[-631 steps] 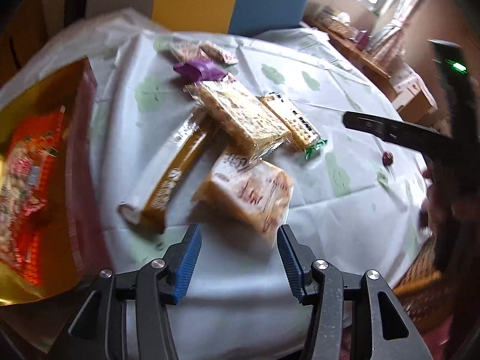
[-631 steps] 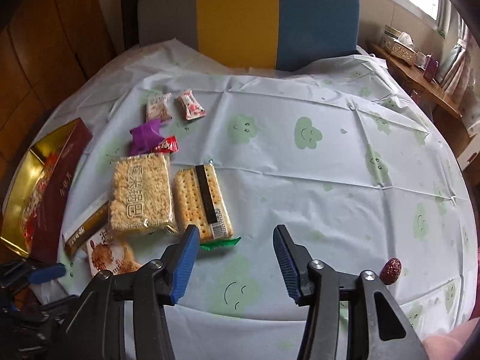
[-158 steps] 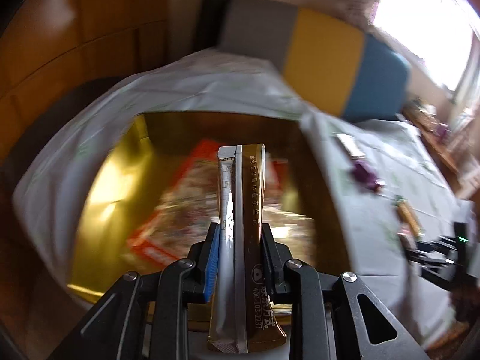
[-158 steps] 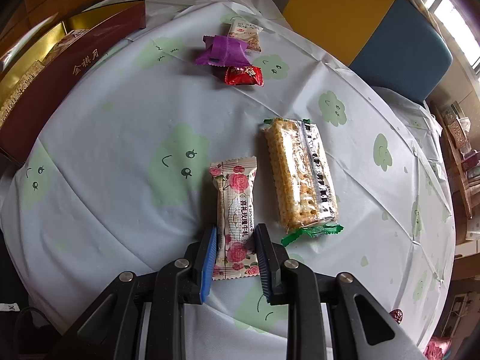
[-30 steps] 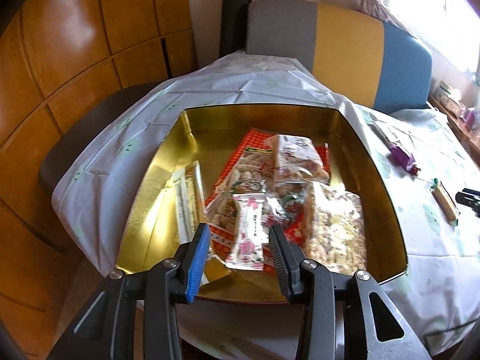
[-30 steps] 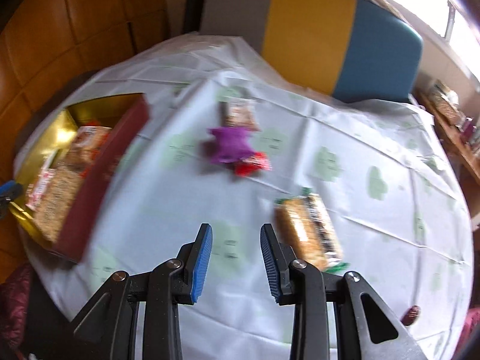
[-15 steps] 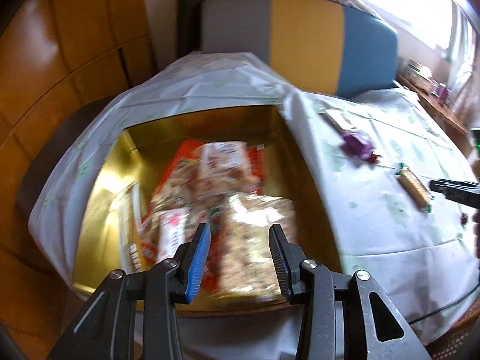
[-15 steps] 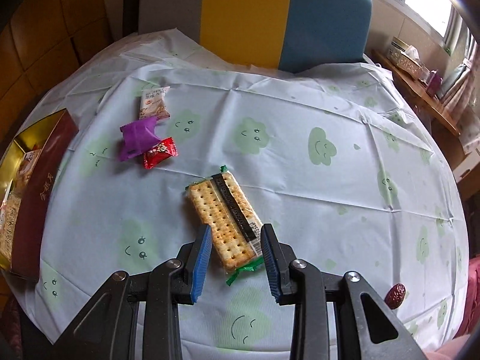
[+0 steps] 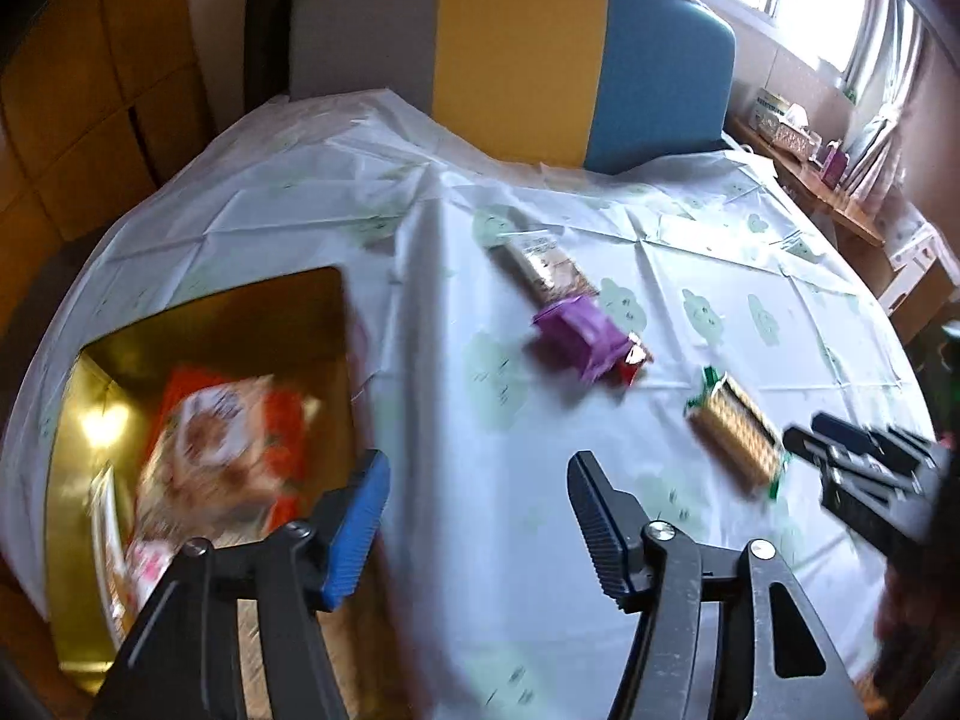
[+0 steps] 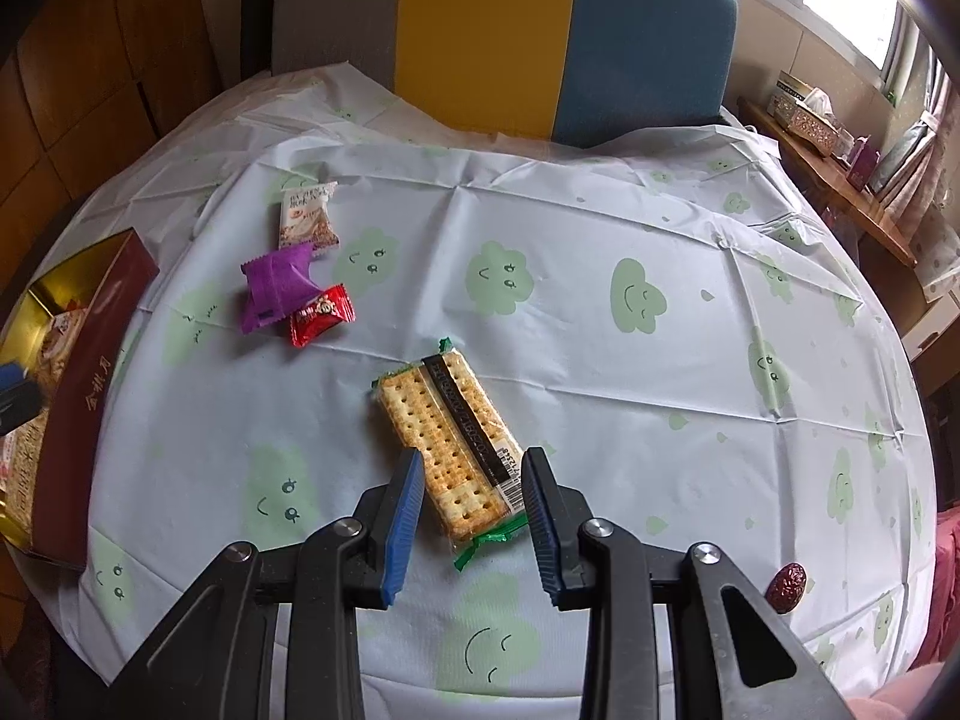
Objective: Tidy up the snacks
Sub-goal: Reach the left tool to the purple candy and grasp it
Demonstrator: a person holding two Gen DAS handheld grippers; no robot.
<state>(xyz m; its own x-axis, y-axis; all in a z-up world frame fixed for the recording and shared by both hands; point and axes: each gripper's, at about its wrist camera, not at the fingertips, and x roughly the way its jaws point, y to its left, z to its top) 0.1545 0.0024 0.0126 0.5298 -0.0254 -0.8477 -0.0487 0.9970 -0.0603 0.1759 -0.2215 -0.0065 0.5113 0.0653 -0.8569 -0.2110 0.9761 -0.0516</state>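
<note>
A clear cracker pack (image 10: 444,438) with green ends lies mid-table, also in the left wrist view (image 9: 735,438). My right gripper (image 10: 471,462) straddles its near end, jaws narrow, a small gap showing on each side. My left gripper (image 9: 477,468) hangs over the gold box's right edge, its jaws opening with nothing between them. The gold box (image 9: 210,324) holds several snack packs (image 9: 222,444). A purple wrapper (image 10: 276,288), a red candy (image 10: 321,315) and a white-brown packet (image 10: 307,216) lie left of centre.
The box's dark red wall (image 10: 90,396) stands at the table's left edge. A red date (image 10: 787,585) sits near the front right edge. A grey, yellow and blue chair back (image 10: 540,30) is behind the table. The right gripper (image 9: 864,468) shows in the left wrist view.
My left gripper swung right from over the box interior to its right edge, and its jaws widened. The right gripper came over the cracker pack, then stayed there.
</note>
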